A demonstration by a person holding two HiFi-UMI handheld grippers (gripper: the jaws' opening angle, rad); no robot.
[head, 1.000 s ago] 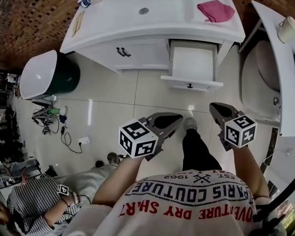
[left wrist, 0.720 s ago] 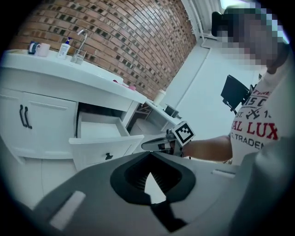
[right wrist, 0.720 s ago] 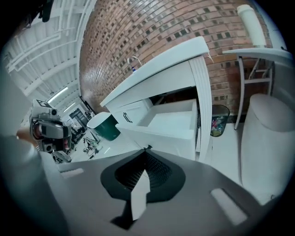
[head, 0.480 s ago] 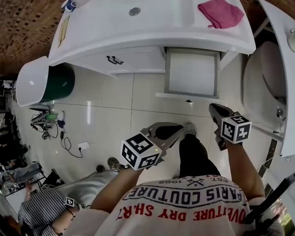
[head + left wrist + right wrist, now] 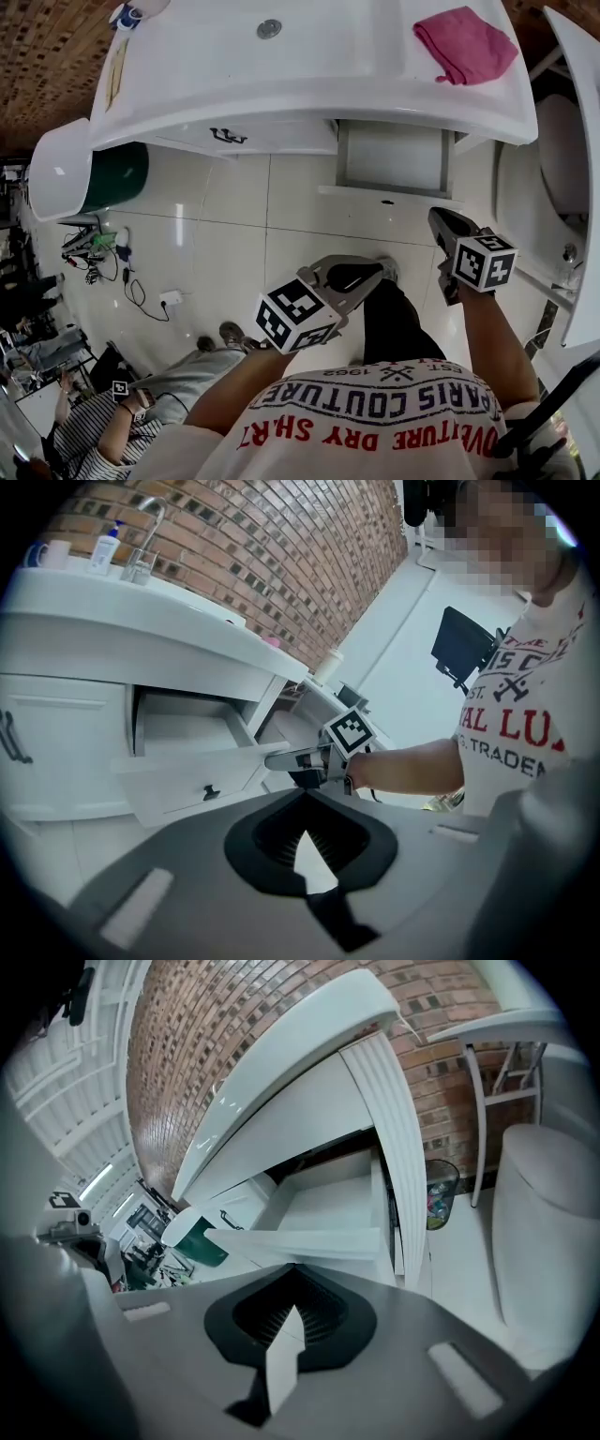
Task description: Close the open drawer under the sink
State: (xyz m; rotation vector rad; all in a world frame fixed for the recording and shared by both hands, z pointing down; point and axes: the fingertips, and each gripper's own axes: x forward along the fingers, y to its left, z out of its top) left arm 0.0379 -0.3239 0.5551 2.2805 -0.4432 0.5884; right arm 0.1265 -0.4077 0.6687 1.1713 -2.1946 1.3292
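— So, where does the drawer stand?

— Pulled out from under the right half of the white sink bench. Its pale inside shows from above, and its front panel, with a small dark knob, hangs over the tiled floor. A pink cloth lies on the bench top just above it.

— And the right hand-held gripper?

— Its jaws are pressed together with nothing between them. The tip points at the right end of the drawer front and is very near it. In the left gripper view it sits right at the panel's edge, but I cannot tell whether it touches. In its own view the panel's top edge runs just past the joined tips.

— What about the left hand-held gripper?

— Closed as well, tips meeting, and empty. It hangs lower and further left, over the floor beside the person's leg, apart from the drawer and aimed towards its front.

— Anything else close by?

— Left of the drawer, a cupboard door with a dark handle lies flush with the bench front. A green bin with a white lid stands by the bench's left end.
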